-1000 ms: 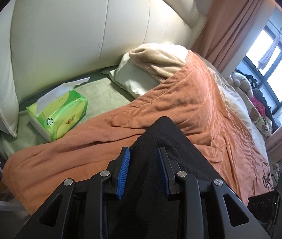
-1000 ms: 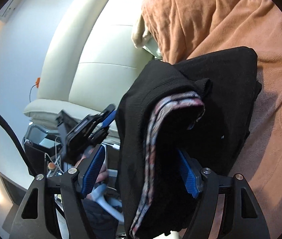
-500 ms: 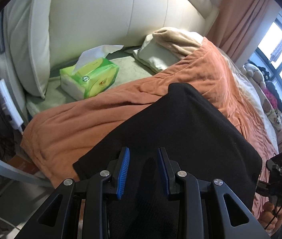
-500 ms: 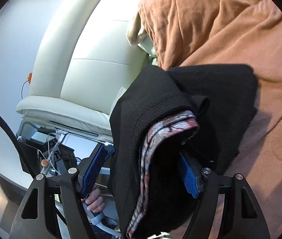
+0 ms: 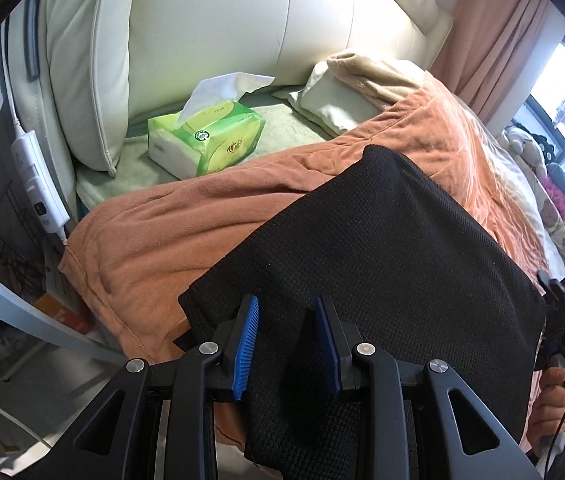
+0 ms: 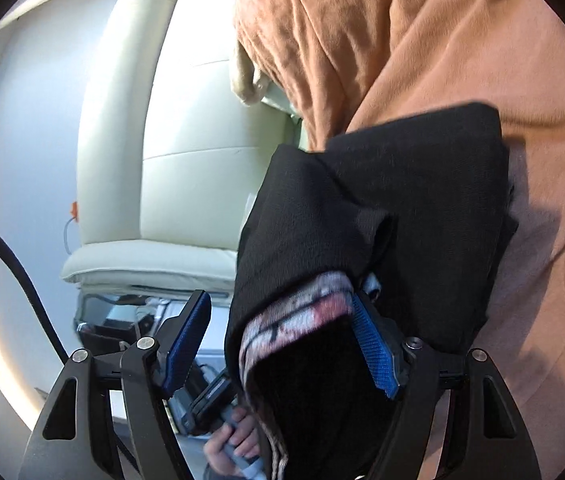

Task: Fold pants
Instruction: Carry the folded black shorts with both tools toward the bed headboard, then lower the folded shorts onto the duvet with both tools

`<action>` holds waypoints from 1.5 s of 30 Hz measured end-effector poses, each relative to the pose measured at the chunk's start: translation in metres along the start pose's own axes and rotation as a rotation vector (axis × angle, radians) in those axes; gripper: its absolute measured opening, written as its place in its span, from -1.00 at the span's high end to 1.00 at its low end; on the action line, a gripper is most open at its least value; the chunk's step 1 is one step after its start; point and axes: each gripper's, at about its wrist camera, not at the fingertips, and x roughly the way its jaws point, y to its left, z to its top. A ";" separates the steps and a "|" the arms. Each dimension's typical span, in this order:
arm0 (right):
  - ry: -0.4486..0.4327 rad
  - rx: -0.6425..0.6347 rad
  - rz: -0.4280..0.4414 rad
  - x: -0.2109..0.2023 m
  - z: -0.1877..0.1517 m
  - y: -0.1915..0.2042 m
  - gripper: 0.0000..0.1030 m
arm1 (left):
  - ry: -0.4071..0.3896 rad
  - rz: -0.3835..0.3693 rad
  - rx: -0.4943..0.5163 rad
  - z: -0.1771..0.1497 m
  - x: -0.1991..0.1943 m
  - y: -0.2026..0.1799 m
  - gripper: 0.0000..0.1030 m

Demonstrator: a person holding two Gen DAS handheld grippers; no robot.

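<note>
Nearest the left wrist camera, the left gripper [image 5: 286, 342] stands with its blue-padded fingers [image 5: 246, 340] narrow, a fold of the black pants [image 5: 382, 280] pinched between them. The pants spread away from that grip across the orange blanket [image 5: 170, 232] at the near side edge of the bed, their waffle-knit cloth flat and broad, while a flap hangs below the fingers and is cut off by the frame.

At the right edge of that view the right gripper [image 6: 282, 346] is only partly seen, with part of a hand [image 5: 558, 408] below it. From its own camera, its fingers have just been closing, with the thick folded bundle of pants between them. The right pad [image 6: 374, 348] lies against the cloth, where a patterned pink and grey lining [image 6: 298, 312] shows; the left pad [image 6: 186, 340] stands clear of it, so there is no full grip. That picture is blurred, and the pattern cannot be made out.

Farther up the bed, near the cream headboard [image 5: 242, 20], a green tissue pack [image 5: 206, 140] lies on the pale sheet with a tissue pulled up. It bears a round "100%" badge; the rest of its print is too small to read. Beside it lies a pillow [image 5: 334, 104] under a beige throw. Soft toys [image 5: 530, 152] sit by the window, indistinct.
</note>
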 end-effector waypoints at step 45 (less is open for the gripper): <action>-0.017 -0.046 -0.109 -0.007 0.028 -0.003 -0.15 | -0.014 -0.092 -0.255 -0.067 -0.034 0.022 -0.25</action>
